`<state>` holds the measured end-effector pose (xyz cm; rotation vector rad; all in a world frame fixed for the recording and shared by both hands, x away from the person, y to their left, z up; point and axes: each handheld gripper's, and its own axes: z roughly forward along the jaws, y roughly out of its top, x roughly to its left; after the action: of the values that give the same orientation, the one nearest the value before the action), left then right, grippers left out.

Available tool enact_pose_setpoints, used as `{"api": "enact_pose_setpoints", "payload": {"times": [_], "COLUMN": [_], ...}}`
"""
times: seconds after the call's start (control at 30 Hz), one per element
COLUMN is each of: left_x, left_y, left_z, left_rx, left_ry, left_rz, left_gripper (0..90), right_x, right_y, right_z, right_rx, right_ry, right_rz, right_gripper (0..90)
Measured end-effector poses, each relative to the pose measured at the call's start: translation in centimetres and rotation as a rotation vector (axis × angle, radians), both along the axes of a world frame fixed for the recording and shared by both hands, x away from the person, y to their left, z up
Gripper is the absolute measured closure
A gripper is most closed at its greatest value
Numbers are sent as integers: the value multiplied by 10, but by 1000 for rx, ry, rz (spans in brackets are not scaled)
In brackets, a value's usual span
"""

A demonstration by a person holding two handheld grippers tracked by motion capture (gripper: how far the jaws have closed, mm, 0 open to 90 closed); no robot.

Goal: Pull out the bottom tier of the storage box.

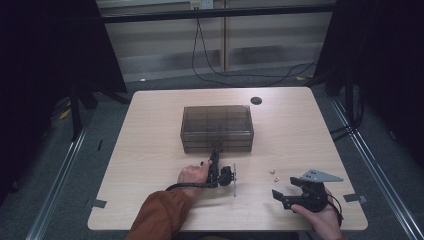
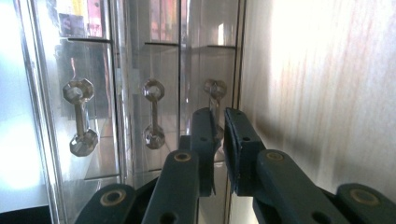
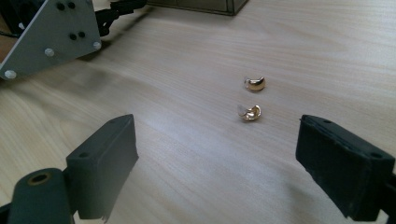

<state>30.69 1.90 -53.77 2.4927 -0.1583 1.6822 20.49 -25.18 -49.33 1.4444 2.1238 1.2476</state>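
Three drawer handles show on the front of the smoky clear plastic drawer box [image 1: 217, 127] at mid-table; the left gripper [image 2: 219, 135] has its jaws pinched on the handle [image 2: 214, 89] nearest the tabletop. Bare wooden table [image 1: 150, 150] lies open on both sides of the box. Two small gold earrings [image 3: 252, 98] lie just ahead of the right gripper [image 3: 217, 154], jaws spread wide, well apart from the box.

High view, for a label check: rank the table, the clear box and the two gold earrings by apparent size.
1. table
2. box
3. earrings and: both tiny, alike, so unranked.
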Motion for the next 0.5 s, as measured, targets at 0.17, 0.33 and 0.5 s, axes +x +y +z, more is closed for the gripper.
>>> {"api": "enact_pose_setpoints", "payload": {"times": [0.17, 0.33, 0.5], "left_x": [5, 5, 5], "left_y": [4, 3, 1], "left_z": [-5, -9, -10], "left_rx": [20, 41, 56], "left_ry": [-29, -53, -69], "left_rz": [14, 19, 25], "left_gripper": [787, 801, 804], "right_x": [-1, 0, 0], "right_y": [0, 1, 0], "right_z": [1, 0, 0], "right_rx": [2, -1, 1], "right_ry": [2, 2, 4], "right_rz": [-1, 1, 2], "right_gripper": [117, 117, 118]}}
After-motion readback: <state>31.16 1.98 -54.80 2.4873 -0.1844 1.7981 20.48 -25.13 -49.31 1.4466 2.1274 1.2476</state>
